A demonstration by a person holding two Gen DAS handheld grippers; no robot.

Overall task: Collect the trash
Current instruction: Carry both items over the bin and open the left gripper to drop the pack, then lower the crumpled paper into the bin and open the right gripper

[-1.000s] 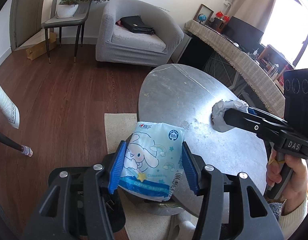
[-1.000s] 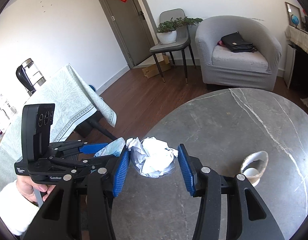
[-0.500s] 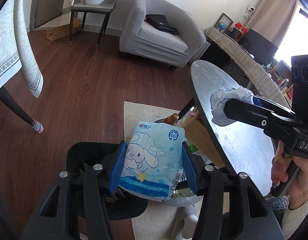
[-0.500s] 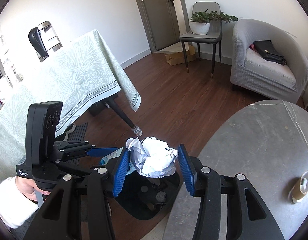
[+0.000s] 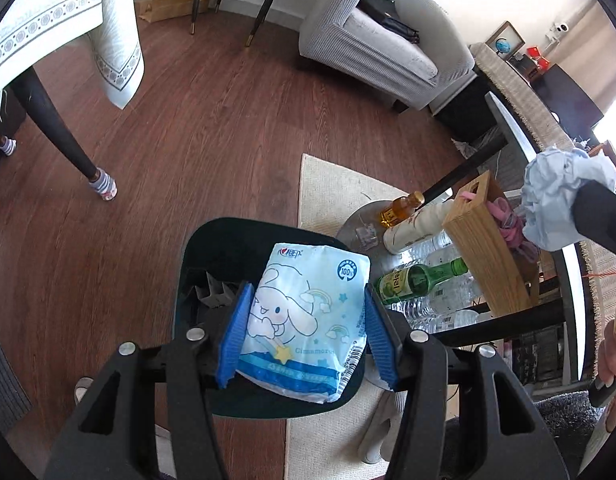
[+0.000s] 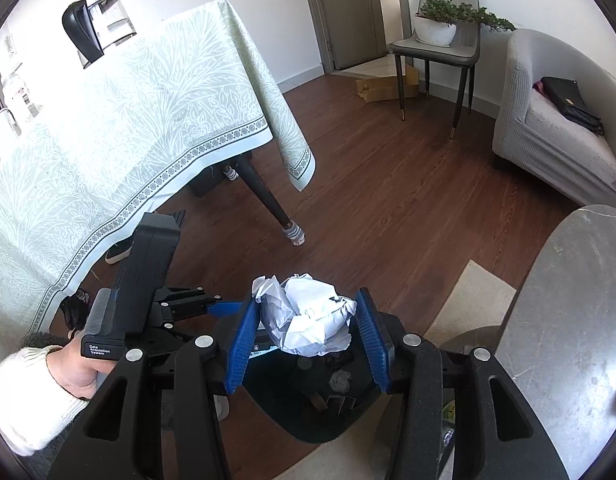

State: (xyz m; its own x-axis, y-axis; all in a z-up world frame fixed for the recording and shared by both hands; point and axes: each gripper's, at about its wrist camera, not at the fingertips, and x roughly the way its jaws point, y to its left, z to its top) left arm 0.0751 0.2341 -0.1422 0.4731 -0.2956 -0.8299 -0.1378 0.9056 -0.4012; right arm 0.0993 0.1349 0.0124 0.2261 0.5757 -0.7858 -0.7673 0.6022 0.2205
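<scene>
My left gripper (image 5: 306, 330) is shut on a light-blue tissue packet (image 5: 304, 320) printed with a cartoon rabbit, held over the black trash bin (image 5: 236, 248) on the floor. My right gripper (image 6: 308, 330) is shut on a crumpled ball of white paper (image 6: 308, 316), also above the black trash bin (image 6: 308, 412), which holds some scraps. The paper ball (image 5: 564, 196) shows at the right edge of the left wrist view. The left gripper's body (image 6: 148, 280) and a hand in a white sleeve (image 6: 36, 392) appear at the left of the right wrist view.
A grey marble table (image 6: 580, 320) stands right of the bin. Under it lie bottles (image 5: 420, 276) and a wooden box (image 5: 488, 248) on a beige rug (image 5: 332, 188). A cloth-covered table (image 6: 128, 120), its leg (image 6: 268, 200), a grey armchair (image 6: 556, 120) and a chair (image 6: 440, 48) surround the wood floor.
Both grippers have swung away from the marble tabletop and come down over the black bin, each carrying its item. The bin now lies directly beneath both.
</scene>
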